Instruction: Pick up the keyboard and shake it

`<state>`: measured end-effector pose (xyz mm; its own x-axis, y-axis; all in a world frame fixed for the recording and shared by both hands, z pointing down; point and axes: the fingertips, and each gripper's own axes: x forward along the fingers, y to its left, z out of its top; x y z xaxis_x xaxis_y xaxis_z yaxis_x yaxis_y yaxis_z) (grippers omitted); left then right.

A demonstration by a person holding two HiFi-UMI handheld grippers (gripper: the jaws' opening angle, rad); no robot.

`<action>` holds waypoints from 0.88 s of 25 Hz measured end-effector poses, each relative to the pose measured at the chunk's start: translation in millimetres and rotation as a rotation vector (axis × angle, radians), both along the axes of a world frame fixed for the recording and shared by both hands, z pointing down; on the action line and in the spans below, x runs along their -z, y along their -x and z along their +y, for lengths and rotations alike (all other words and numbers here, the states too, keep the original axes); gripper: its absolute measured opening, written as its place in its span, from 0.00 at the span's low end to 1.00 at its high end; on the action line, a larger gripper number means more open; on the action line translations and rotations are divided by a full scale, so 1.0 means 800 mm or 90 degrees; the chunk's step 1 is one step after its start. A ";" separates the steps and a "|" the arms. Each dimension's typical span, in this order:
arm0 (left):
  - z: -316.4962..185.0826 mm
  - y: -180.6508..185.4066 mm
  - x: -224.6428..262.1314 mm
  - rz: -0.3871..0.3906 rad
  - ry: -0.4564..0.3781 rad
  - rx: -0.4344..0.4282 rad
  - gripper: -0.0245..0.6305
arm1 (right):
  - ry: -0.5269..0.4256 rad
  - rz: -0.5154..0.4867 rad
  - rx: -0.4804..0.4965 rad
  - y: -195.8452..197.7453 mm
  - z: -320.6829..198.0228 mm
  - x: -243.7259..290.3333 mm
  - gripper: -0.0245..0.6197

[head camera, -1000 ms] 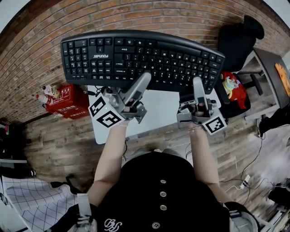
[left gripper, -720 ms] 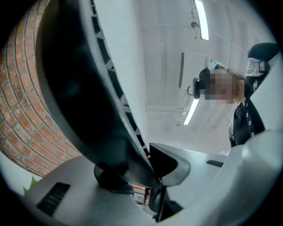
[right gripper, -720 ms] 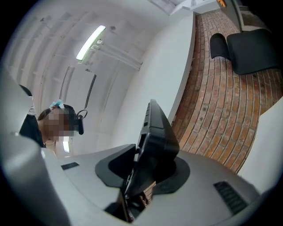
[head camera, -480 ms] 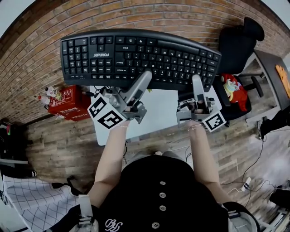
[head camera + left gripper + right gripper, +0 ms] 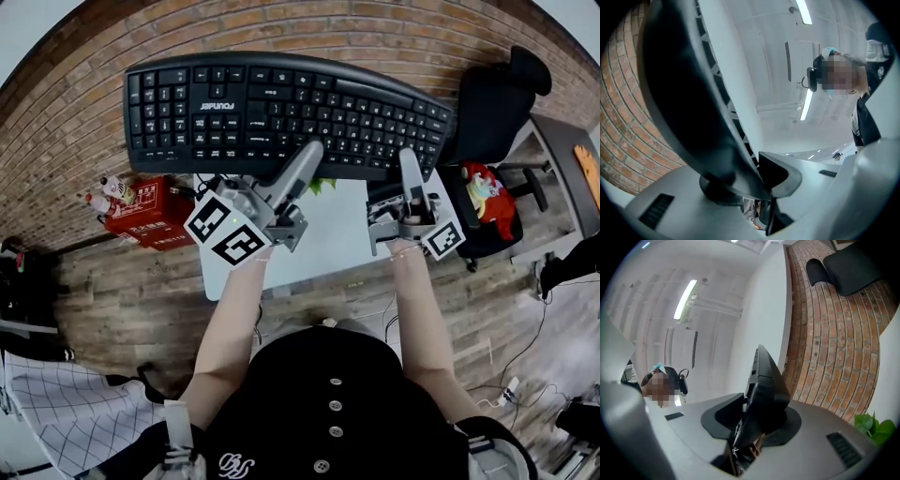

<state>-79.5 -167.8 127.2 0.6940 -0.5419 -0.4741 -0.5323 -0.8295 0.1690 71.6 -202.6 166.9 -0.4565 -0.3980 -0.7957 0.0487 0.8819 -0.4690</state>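
Note:
A black keyboard is lifted off the table, tilted up with its keys facing the head view. My left gripper is shut on its near edge, left of the middle. My right gripper is shut on the same edge towards the right end. In the left gripper view the keyboard rises edge-on between the pads as a dark curved slab. The right gripper view likewise has the keyboard's edge pinched between that gripper's black pads.
Under the keyboard stands a small white table with a green plant at its far edge. A red box and small bottles lie on the floor at the left. At the right are a black office chair and a red toy.
The keyboard and both grippers have shifted slightly upward and away in the head view. Both grips are unchanged.

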 end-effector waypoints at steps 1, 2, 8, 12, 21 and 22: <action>0.001 -0.001 0.000 -0.007 -0.003 0.005 0.23 | 0.000 -0.005 0.008 0.000 -0.001 -0.001 0.22; 0.001 -0.003 0.002 -0.014 -0.007 0.010 0.23 | -0.001 -0.010 0.014 -0.001 -0.002 -0.002 0.22; 0.004 -0.013 0.006 -0.040 -0.022 0.034 0.23 | -0.009 -0.040 0.024 -0.007 -0.008 -0.006 0.23; 0.006 -0.016 0.003 -0.049 -0.024 0.040 0.23 | -0.010 -0.048 0.031 -0.009 -0.008 -0.011 0.23; 0.017 -0.028 -0.005 -0.067 -0.042 0.038 0.23 | -0.028 -0.081 0.031 -0.019 0.002 -0.024 0.22; 0.018 -0.028 -0.006 -0.069 -0.043 0.038 0.23 | -0.028 -0.083 0.032 -0.020 0.002 -0.026 0.22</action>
